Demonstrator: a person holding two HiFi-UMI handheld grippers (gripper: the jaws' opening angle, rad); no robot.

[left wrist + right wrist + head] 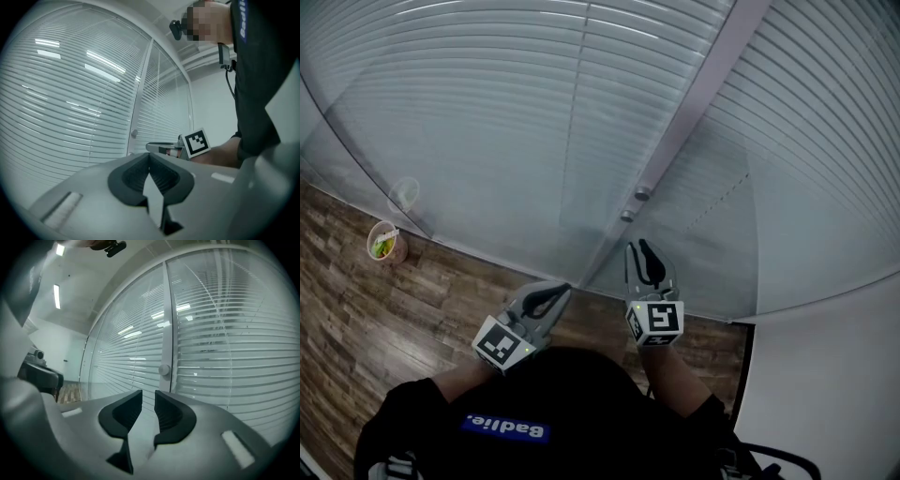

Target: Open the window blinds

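Note:
White slatted blinds (487, 122) hang behind glass panes on both sides of a grey frame post (694, 103). Two round knobs sit on the post, the upper knob (642, 192) just above the lower knob (627, 216). My right gripper (639, 248) points at the post just below these knobs; its jaws stand apart, open, with nothing between them (148, 397). One knob (164, 370) shows just ahead of it. My left gripper (562, 291) is lower and to the left, near the base of the glass, and its fingertips meet, shut on nothing (149, 157).
A cup (384, 242) with something green in it stands on the wooden floor (356, 309) at the left, against the glass. A thin beaded cord (717, 202) hangs in the right pane. A white wall (834, 375) closes the right side.

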